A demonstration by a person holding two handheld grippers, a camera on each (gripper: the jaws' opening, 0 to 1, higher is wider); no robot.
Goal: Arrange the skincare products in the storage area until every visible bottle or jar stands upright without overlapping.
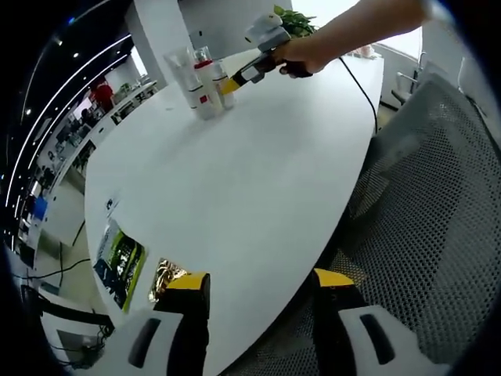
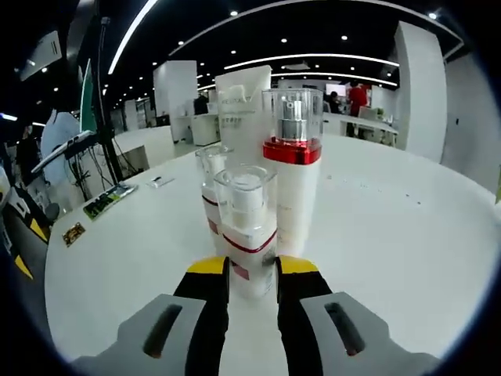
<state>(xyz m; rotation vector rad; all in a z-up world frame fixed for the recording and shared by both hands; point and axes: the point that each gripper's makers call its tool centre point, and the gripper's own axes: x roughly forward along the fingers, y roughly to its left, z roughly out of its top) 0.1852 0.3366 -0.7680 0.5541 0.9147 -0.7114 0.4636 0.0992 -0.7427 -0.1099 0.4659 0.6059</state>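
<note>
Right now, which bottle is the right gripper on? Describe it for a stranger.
On the white table stands a cluster of bottles. The right gripper closes on the front bottle: shortest, clear square cap, thin red band, unlike the tall bottle with a wide red collar.

A broad white oval table (image 1: 235, 180) dominates an open-plan office. A grey mesh chair (image 1: 438, 204) sits at its edge, a green plant (image 1: 293, 22) at its far end. Beyond, a white column (image 2: 174, 94) rises beneath a dark ceiling crossed by curved light strips (image 2: 313, 59), desks (image 2: 368, 124) behind.
</note>
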